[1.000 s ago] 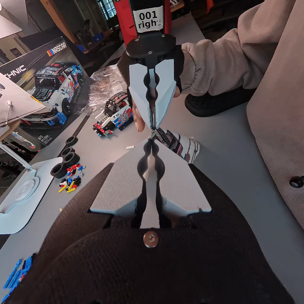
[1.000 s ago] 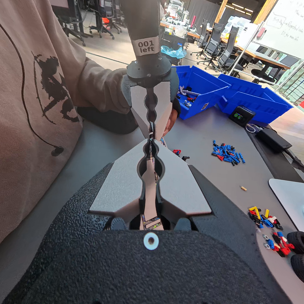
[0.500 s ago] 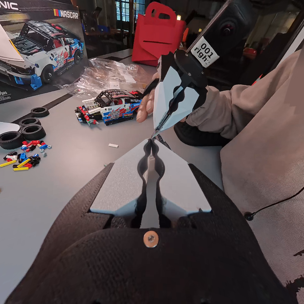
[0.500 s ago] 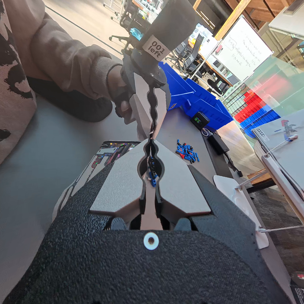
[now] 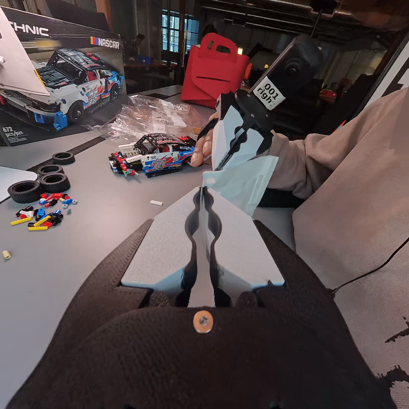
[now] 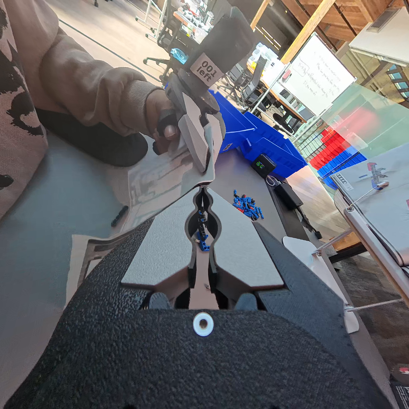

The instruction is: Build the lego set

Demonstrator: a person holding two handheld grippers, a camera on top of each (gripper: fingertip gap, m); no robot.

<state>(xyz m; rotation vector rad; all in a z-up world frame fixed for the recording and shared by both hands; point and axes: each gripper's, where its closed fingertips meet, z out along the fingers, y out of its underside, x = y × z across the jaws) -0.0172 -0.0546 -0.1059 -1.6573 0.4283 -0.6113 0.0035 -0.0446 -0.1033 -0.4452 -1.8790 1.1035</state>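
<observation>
The box [image 5: 62,84] at the counter's [image 5: 106,221] far left edge bears brand lettering and a piece count. The car [image 5: 155,157] has a number on its door. A white sticker [image 5: 267,96] marks my right tool [image 5: 218,169], and a tan sticker [image 6: 205,71] marks my left tool [image 6: 205,171]. The whiteboard's [image 6: 316,73] handwriting is too small to read, and so is the print on the sheet [image 5: 239,186] that both tools pinch.

The left wrist view looks forward along the left gripper [image 5: 202,188], low over the grey table [image 5: 93,239], facing the partly built car [image 5: 152,155] and the set's box [image 5: 62,79] at the far edge. The right wrist view sits just as low behind the right gripper [image 6: 203,188] and faces the opposite way, toward the blue bins [image 6: 261,135] and whiteboard [image 6: 316,73]. Each camera catches the other gripper close ahead, tips almost meeting, with the sticker sheet [image 5: 239,188] shared between them.
</observation>
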